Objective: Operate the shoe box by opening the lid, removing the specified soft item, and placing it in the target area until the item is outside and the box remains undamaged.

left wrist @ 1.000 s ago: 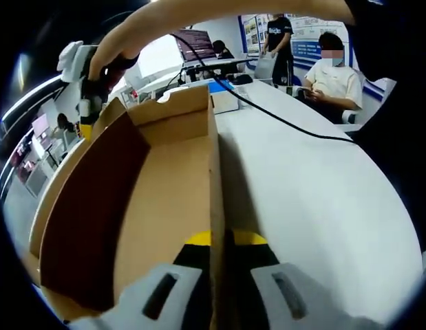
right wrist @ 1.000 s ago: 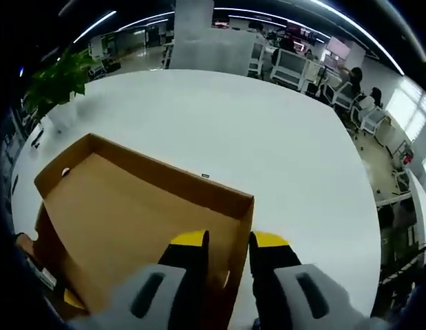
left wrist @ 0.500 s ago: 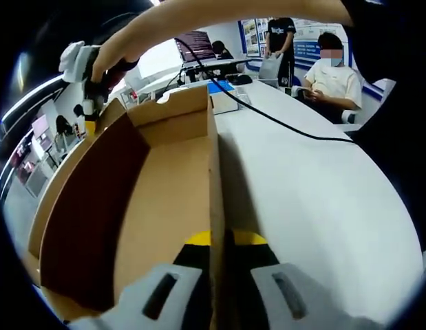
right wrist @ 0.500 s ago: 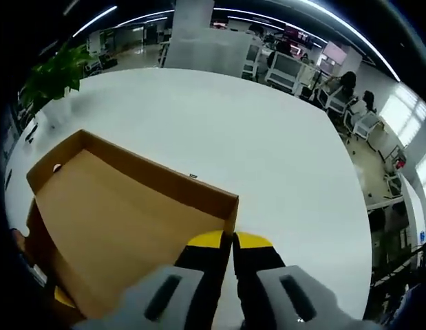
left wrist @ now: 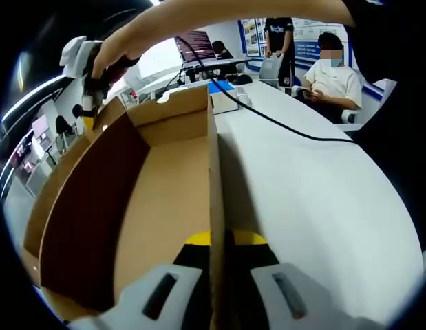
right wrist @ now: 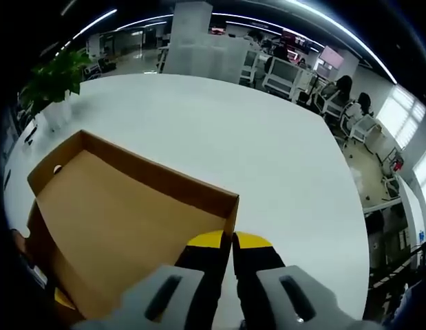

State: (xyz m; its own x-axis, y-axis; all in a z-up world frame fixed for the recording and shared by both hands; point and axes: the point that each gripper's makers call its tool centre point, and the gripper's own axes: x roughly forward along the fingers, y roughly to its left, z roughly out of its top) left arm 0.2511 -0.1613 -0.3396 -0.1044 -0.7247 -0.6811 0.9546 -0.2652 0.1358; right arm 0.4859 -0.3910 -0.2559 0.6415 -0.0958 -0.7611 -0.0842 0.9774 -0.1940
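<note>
The white tabletop (right wrist: 268, 130) spreads across most of the right gripper view and takes the right half of the left gripper view, where a black cable (left wrist: 281, 120) snakes over it toward the upper middle of the frame. Beyond it sits a busy office: a seated person in a white shirt (left wrist: 331, 75) at the upper right, and a potted plant (right wrist: 58, 75) at the upper left of the right gripper view.

The cardboard shoe box (left wrist: 157, 199) comes next, standing open on the tabletop and filling the left and centre of the left gripper view (its inside looks bare brown card, with a darker panel along the left). In the right gripper view it lies in the lower left of the frame.

The left gripper (left wrist: 219, 237), at the bottom centre, has its fingers pressed together on the box's upright side wall. The right gripper (right wrist: 230, 240) has its fingers pinched on the box's corner edge at the bottom centre; it also appears at the upper left of the left gripper view, held in a hand (left wrist: 120, 48).
</note>
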